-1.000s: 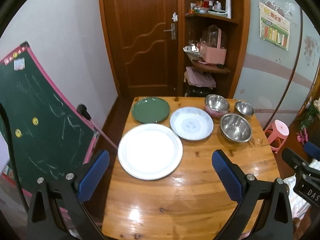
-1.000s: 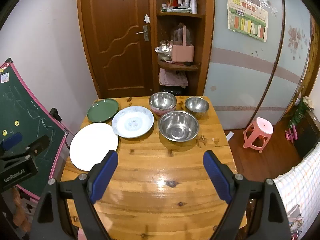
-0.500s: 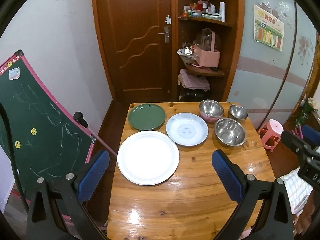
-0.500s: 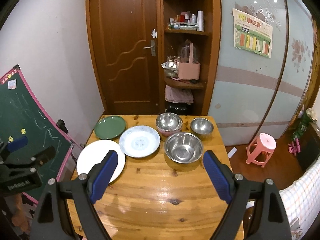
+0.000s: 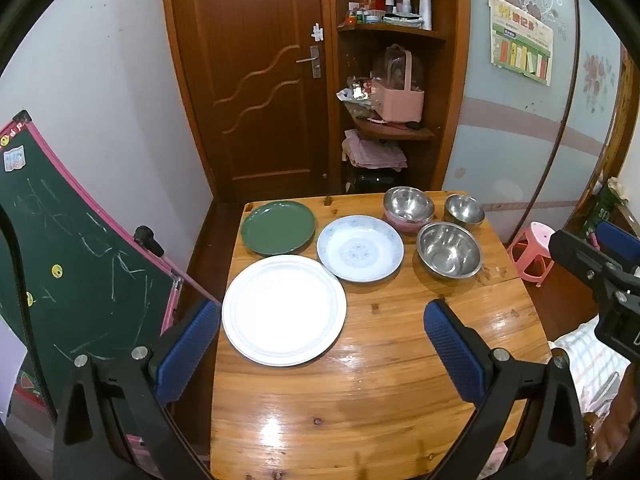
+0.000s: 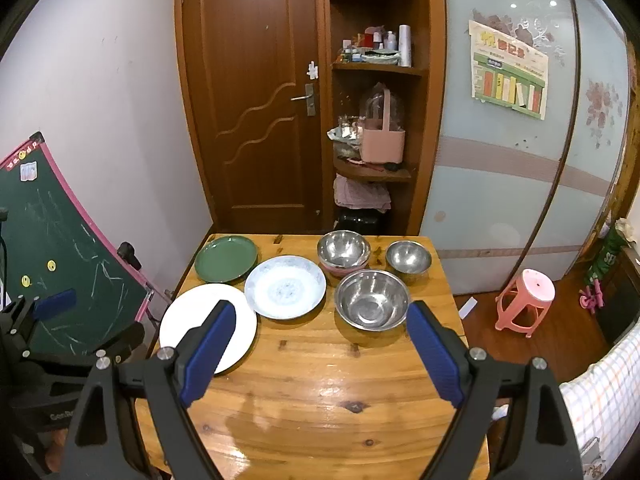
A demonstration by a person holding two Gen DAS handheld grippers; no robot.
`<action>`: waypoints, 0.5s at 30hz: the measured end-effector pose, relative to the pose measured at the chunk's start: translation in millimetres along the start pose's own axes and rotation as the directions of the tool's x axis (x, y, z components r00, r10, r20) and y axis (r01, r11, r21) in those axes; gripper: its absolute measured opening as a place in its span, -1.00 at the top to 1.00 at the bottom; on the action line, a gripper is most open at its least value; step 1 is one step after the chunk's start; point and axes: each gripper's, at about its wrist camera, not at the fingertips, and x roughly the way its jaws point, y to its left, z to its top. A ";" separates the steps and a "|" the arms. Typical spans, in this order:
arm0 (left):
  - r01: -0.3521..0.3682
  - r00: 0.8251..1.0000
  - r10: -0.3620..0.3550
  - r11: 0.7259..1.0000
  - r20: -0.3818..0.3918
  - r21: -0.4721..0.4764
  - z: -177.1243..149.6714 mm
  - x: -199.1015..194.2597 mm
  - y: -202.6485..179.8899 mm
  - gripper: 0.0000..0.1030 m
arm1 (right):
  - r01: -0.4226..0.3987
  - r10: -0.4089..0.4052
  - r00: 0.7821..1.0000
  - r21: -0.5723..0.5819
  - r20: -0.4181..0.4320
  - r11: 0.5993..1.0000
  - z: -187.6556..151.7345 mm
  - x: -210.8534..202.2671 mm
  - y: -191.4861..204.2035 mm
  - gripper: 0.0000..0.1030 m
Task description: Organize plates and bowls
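Both grippers hover above the near part of the wooden desk (image 5: 360,380), fingers spread wide and holding nothing: the left gripper (image 5: 320,344) near the white plate (image 5: 283,309), the right gripper (image 6: 320,348) before the large steel bowl (image 6: 372,299). Behind the white plate lies the green plate (image 5: 278,226), and beside it the patterned plate (image 5: 360,248). At the far right stand a steel bowl nested in a pink bowl (image 5: 408,205) and a small steel bowl (image 5: 464,210).

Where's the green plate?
Round green plate sits at the far left corner of the wooden table, behind the large white plate, left of the pale blue patterned plate.
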 end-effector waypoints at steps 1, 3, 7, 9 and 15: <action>-0.004 1.000 0.004 1.000 -0.001 0.000 0.4 1.8 1.9 -0.98 | -0.001 0.001 1.000 -0.005 -0.002 1.000 0.6 1.5 1.6 -0.70; -0.008 1.000 0.008 1.000 -0.005 0.002 1.3 6.0 4.6 -0.98 | -0.004 0.004 1.000 -0.014 -0.003 1.000 1.7 4.6 6.2 -0.70; -0.070 0.997 0.070 0.997 0.018 0.018 6.0 12.6 16.3 -0.98 | -0.033 0.033 0.999 -0.037 -0.014 0.999 5.0 11.6 15.3 -0.70; -0.098 0.995 0.098 0.995 0.027 0.024 8.6 16.3 22.4 -0.98 | -0.031 0.029 0.999 -0.058 -0.025 0.998 7.5 17.9 22.5 -0.70; -0.125 0.991 0.124 0.992 -0.041 -0.019 18.6 51.9 63.6 -0.98 | -0.051 0.045 0.997 -0.093 -0.067 0.994 12.3 44.7 40.3 -0.70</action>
